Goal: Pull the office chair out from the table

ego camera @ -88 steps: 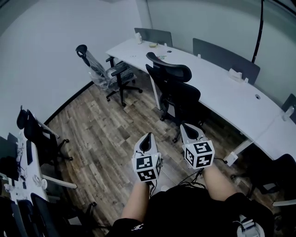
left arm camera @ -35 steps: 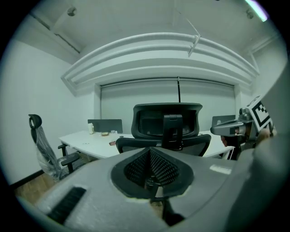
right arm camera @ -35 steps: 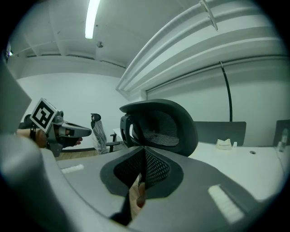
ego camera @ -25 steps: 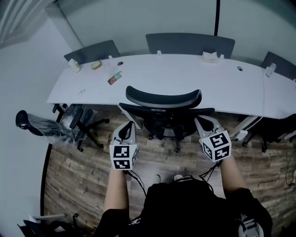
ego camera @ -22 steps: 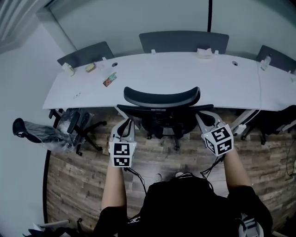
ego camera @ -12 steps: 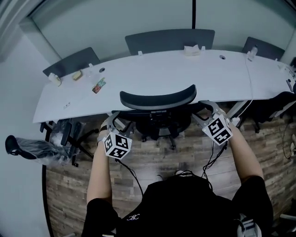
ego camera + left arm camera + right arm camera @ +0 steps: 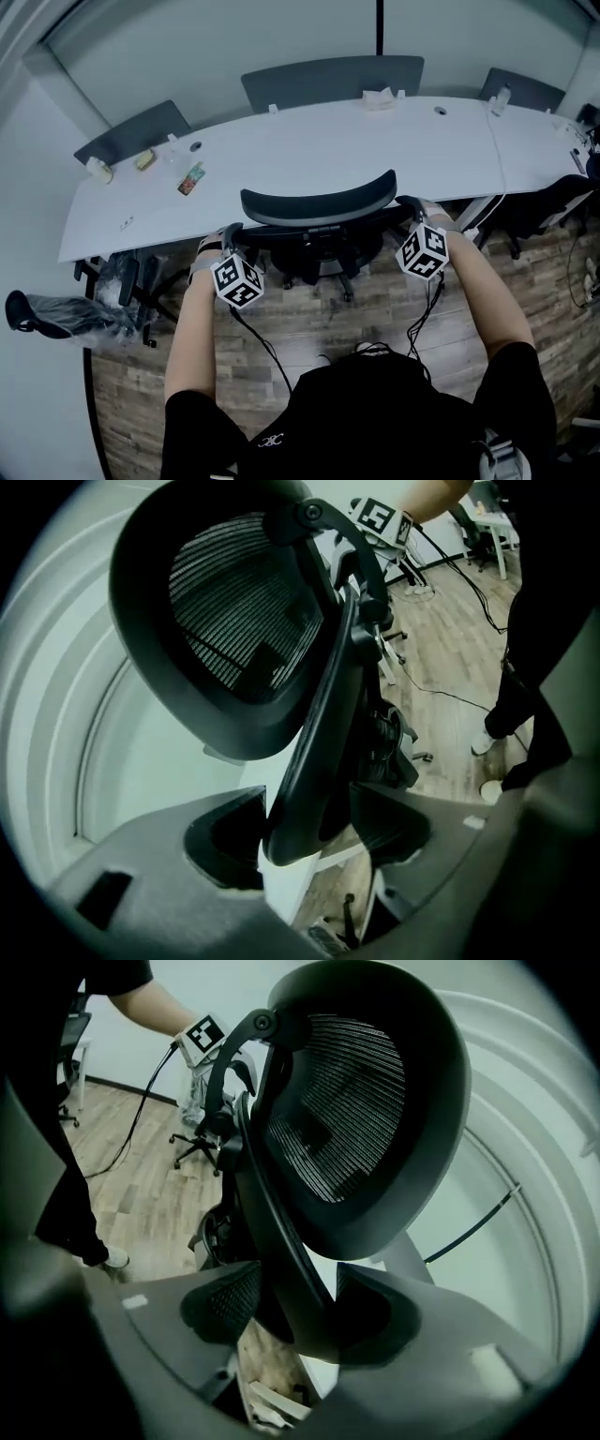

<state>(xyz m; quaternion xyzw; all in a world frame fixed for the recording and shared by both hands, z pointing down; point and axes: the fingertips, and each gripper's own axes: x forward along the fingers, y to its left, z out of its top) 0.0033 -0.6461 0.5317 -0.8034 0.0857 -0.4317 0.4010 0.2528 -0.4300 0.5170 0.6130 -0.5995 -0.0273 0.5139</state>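
The left claw [image 7: 300, 834] and right claw [image 7: 295, 1309] are opening, each loosely straddling a side edge of the office chair [image 7: 319, 208] backrest, at the desk's [image 7: 281, 150] near edge.

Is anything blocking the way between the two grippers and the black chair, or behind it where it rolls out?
Nothing visible. The left gripper and right gripper have the office chair's backrest edges between their opening jaws. Behind it lies only wood floor, up to the person holding them.

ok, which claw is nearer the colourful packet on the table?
Left. Left claw is at the chair back's left edge, near the packet; right claw at the far edge. Both opening, chair back between jaws.
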